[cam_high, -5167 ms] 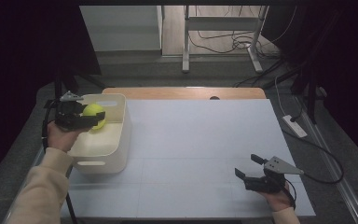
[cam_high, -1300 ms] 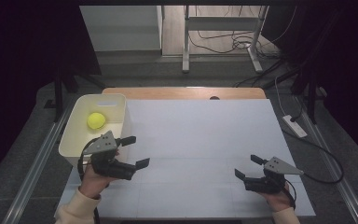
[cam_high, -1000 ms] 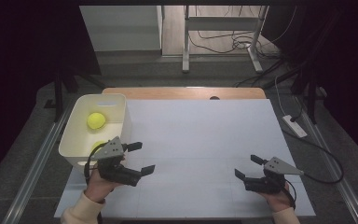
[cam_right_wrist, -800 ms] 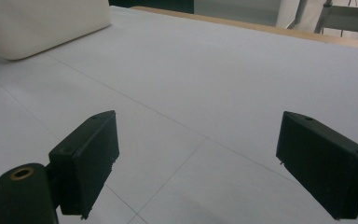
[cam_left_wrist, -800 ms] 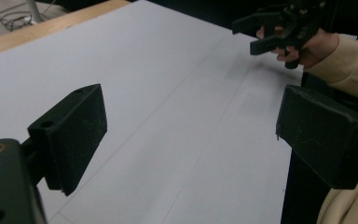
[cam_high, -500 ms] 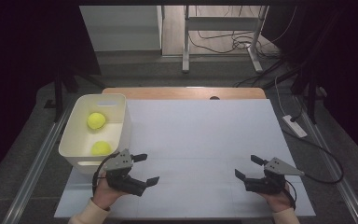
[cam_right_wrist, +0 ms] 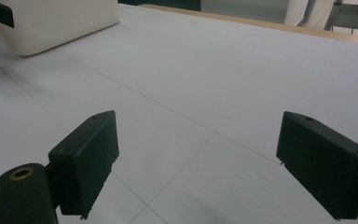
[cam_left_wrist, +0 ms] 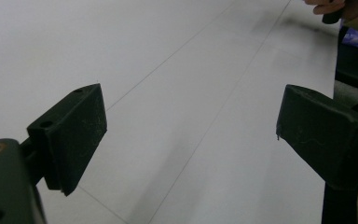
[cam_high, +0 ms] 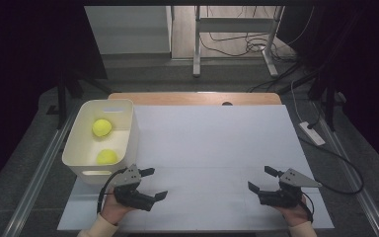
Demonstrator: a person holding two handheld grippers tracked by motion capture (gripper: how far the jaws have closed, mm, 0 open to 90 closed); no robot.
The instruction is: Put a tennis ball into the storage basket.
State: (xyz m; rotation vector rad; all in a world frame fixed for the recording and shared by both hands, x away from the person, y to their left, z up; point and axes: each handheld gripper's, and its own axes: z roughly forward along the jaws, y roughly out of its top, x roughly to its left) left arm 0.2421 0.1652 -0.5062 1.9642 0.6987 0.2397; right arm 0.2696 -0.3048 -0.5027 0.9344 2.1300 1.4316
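Two yellow-green tennis balls lie in a white tub [cam_high: 81, 132] at the table's left: one ball [cam_high: 101, 127] toward the back, the other ball [cam_high: 107, 157] nearer the front wall. My left gripper [cam_high: 154, 183] rests low at the front left, just in front of the tub, open with nothing between its jaws [cam_left_wrist: 191, 135]. My right gripper [cam_high: 260, 179] sits at the front right, open and empty too [cam_right_wrist: 196, 158]. The tub's corner [cam_right_wrist: 51, 21] appears at the upper left of the right gripper view.
A white sheet [cam_high: 212, 143] covers the table, with a wooden edge [cam_high: 197, 98] along the back. A power strip [cam_high: 312, 133] and cables lie on the floor to the right. A table leg frame [cam_high: 197, 44] stands beyond.
The left gripper let a ball go into the tub, then drew back toward the front edge and settled open. A second ball now lies in the tub. The right gripper stayed still.
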